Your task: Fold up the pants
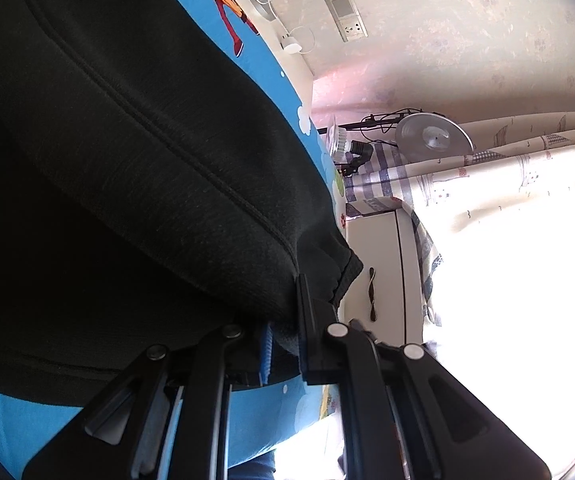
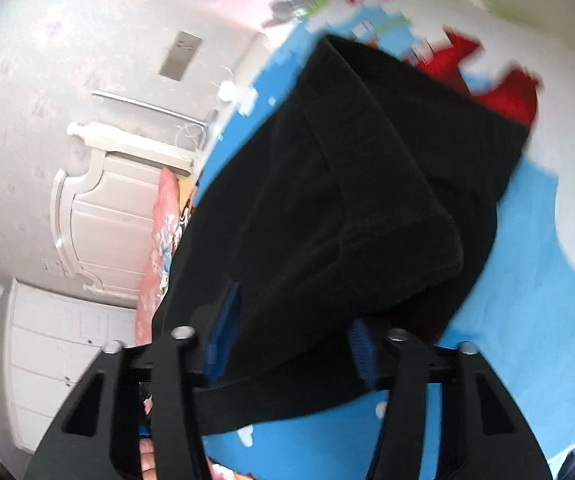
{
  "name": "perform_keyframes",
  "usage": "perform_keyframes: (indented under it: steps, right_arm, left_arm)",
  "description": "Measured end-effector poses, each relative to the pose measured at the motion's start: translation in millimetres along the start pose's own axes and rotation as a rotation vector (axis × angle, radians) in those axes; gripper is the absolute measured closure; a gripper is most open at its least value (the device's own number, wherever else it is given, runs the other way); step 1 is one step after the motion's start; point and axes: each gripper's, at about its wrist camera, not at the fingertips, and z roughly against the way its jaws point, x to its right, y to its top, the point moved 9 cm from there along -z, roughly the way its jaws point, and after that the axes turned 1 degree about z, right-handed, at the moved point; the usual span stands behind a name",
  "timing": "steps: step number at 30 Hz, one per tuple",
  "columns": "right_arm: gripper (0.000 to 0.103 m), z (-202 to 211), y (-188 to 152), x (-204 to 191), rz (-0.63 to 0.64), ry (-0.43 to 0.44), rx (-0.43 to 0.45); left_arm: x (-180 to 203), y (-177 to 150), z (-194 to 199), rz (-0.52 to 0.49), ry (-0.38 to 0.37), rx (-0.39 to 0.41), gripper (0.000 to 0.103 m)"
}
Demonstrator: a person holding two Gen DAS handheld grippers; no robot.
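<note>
Black pants (image 1: 135,152) lie on a bed with a blue cartoon sheet (image 1: 255,412). In the left wrist view my left gripper (image 1: 285,320) is shut on a ribbed edge of the pants, and the cloth rises from its fingers (image 1: 307,320) and fills the left half of the picture. The right wrist view is blurred. It shows the pants (image 2: 347,208) as a thick folded bundle. My right gripper (image 2: 293,340) has a bunch of this cloth filling the gap between its blue pads (image 2: 361,352), which press on it from both sides.
A white headboard (image 2: 103,208) and a pink pillow (image 2: 159,248) stand at the left of the bed. Seen from the left gripper, a white bedside cabinet (image 1: 383,264), a fan (image 1: 431,138) and bright curtains (image 1: 507,184) lie beyond the bed's edge. A wall socket (image 1: 345,16) sits higher up.
</note>
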Motion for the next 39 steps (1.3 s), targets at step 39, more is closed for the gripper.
perform_keyframes:
  steps: [39]
  right_arm:
    - [0.089,5,5,44,0.334,-0.379,0.056]
  left_arm:
    - [-272,227,297,0.549,0.248,0.594,0.064]
